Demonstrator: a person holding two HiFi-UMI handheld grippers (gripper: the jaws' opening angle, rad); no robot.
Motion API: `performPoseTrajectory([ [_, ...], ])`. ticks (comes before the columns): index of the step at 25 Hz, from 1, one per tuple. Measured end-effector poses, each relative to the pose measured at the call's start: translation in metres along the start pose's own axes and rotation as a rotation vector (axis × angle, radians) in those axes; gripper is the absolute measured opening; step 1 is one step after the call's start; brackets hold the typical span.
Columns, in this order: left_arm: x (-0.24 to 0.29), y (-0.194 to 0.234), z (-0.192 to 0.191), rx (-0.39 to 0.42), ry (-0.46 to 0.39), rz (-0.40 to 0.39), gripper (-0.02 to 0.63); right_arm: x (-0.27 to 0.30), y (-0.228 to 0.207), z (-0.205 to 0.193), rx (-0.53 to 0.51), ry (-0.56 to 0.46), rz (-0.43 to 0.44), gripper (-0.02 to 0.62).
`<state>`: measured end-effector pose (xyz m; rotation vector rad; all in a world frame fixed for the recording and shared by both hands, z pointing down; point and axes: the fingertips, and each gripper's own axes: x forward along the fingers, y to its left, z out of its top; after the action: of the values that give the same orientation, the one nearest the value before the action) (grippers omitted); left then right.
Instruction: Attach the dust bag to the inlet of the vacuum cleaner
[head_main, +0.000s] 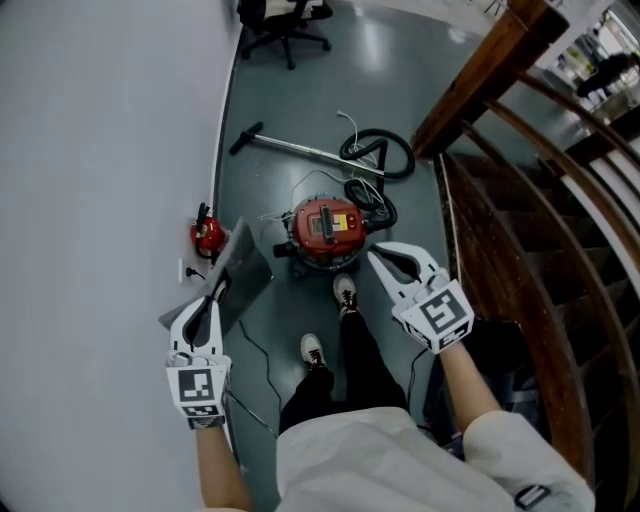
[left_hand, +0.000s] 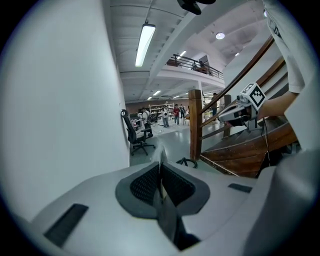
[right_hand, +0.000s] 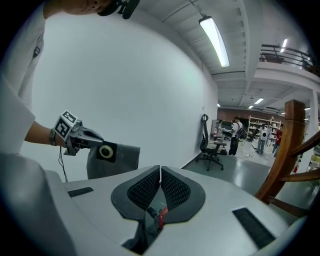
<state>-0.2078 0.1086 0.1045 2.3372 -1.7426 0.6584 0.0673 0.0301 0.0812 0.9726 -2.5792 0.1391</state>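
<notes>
The red vacuum cleaner stands on the floor ahead of the person's feet, its black hose coiled behind it. My left gripper is shut on the grey dust bag, which hangs left of the vacuum. In the left gripper view the bag's thin edge runs between the closed pads. The right gripper view shows the bag with its black collar and round hole. My right gripper is shut and empty, just right of the vacuum; its pads meet with nothing between them.
A white wall runs along the left, with a red fire extinguisher at its foot. A metal wand lies behind the vacuum. A wooden staircase fills the right. An office chair stands far back.
</notes>
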Motion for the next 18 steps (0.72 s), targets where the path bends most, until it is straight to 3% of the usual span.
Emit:
performPoseTrajectory([
  [6,0.034,0.01,-0.021,-0.029,0.03,0.044,0.021,0.046,-0.023,-0.031,0.043,0.024,0.053,0.029],
  [12,0.062,0.017,-0.047,-0.084,0.044,0.085,0.021,0.086,-0.039,-0.06,0.163,0.034,0.091,0.031],
  [18,0.09,0.02,-0.085,-0.12,0.063,0.125,0.021,0.132,-0.047,-0.107,0.114,0.128,0.114,0.031],
])
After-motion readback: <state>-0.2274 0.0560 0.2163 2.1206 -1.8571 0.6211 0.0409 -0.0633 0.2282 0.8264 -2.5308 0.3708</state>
